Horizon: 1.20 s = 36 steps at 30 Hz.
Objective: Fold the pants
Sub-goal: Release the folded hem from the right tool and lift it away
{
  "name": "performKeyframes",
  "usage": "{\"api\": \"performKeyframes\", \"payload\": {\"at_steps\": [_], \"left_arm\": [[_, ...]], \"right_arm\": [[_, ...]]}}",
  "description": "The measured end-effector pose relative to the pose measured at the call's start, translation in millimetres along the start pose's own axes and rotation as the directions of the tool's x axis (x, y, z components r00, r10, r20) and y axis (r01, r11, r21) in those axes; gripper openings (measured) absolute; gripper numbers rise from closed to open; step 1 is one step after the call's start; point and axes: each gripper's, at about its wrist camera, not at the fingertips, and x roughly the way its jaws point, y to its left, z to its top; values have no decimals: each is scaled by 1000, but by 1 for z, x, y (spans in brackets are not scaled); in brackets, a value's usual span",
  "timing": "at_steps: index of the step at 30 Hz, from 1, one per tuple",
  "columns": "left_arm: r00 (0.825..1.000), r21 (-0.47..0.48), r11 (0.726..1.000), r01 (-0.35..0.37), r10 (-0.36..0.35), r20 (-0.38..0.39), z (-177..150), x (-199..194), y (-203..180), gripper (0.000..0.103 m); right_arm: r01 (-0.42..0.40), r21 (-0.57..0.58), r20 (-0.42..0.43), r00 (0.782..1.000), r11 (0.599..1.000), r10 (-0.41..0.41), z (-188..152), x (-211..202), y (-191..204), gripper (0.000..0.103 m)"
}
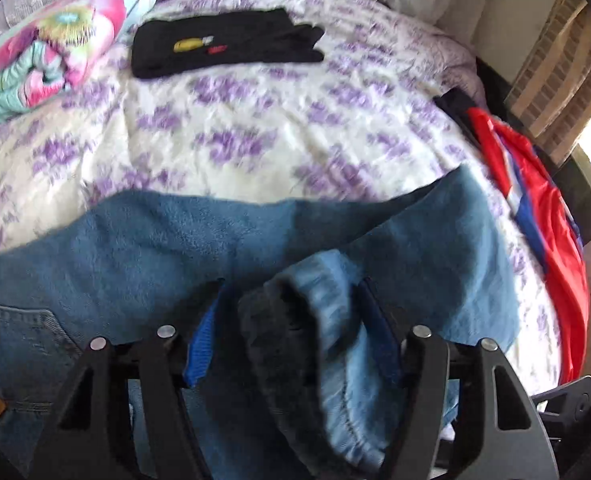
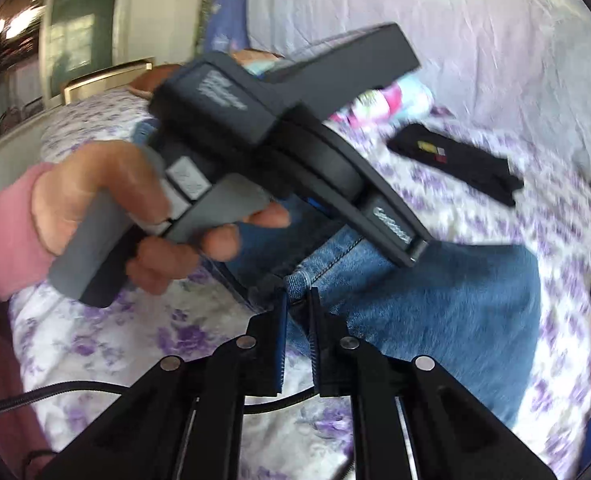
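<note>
Blue jeans [image 1: 143,248] lie across the floral bedspread [image 1: 235,128]. My left gripper [image 1: 291,292] has its fingers wide apart around a bunched cuff or fold of the jeans [image 1: 327,320], which fills the gap between them. In the right wrist view, my right gripper [image 2: 299,300] is shut on a denim edge of the jeans [image 2: 435,312]. The left gripper's body [image 2: 295,148], held by a hand in a pink sleeve, hangs over the jeans just beyond the right gripper.
A folded black garment [image 1: 223,44] lies at the far side of the bed. A colourful folded quilt [image 1: 47,48] sits far left. A red and blue garment [image 1: 535,216] hangs at the bed's right edge. A cable [image 2: 75,394] trails by the right gripper.
</note>
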Motion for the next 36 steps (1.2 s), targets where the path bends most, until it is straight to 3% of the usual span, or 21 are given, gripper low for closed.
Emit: {"api": "performKeyframes", "payload": {"at_steps": [2, 5, 8, 10, 12, 13, 16, 18, 19, 21, 25, 27, 29, 32, 34, 35, 36], "left_arm": [[1000, 18, 1000, -15, 15, 2, -1, 1, -1, 65], [999, 30, 999, -39, 39, 11, -4, -3, -4, 65], [998, 10, 998, -56, 56, 24, -7, -8, -4, 65], [994, 21, 995, -93, 91, 58, -11, -16, -5, 65], [988, 40, 991, -131, 127, 88, -15, -21, -6, 68], [986, 48, 989, -141, 136, 95, -15, -21, -6, 71], [978, 60, 983, -176, 168, 121, -12, -16, -4, 73], [978, 63, 982, -176, 167, 123, -6, -14, -3, 73], [979, 61, 984, -167, 158, 126, -2, -16, 0, 73], [981, 33, 989, -147, 141, 136, 2, -24, 6, 73], [978, -53, 994, -95, 103, 180, 2, -56, 32, 73], [967, -85, 990, -113, 129, 218, 0, -72, 45, 72], [959, -129, 985, -111, 141, 245, -4, -87, 62, 73], [953, -196, 975, -109, 158, 259, -13, -101, 87, 73], [951, -224, 969, -103, 162, 262, -21, -111, 101, 73], [949, -233, 967, -103, 166, 269, -24, -116, 108, 73], [942, -245, 963, -114, 183, 281, -29, -125, 116, 74]], "right_arm": [[-6, 2, -13, 1000, 1000, 6, -2, -3, -1, 27], [-60, 87, 70, 996, 994, 54, -2, -40, -24, 30], [-33, 313, 143, 990, 949, -13, -2, -69, -82, 30], [-4, 385, 149, 987, 923, -58, -2, -69, -108, 31], [-60, 471, 157, 987, 880, -17, -2, -55, -136, 30], [-72, 507, 140, 990, 859, 0, -2, -42, -148, 30], [21, 611, -40, 999, 792, 5, -16, 15, -182, 13], [-14, 664, -34, 998, 747, 49, -24, 23, -195, 16], [-31, 664, -17, 998, 747, 56, -22, 14, -193, 18], [-30, 631, 30, 999, 775, 14, -15, -13, -183, 33], [-99, 468, 124, 991, 878, 45, -1, -50, -132, 35], [-57, 266, 125, 992, 962, 24, 6, -61, -82, 54], [39, 23, 123, 992, 999, -42, 13, -61, -34, 59], [95, -204, 80, 994, 974, -80, 17, -41, 12, 59], [92, -245, 27, 996, 965, -88, 22, -20, 23, 51], [83, -245, -22, 996, 966, -92, 24, -4, 23, 24], [79, -231, -74, 992, 970, -99, 23, 10, 20, 20]]}}
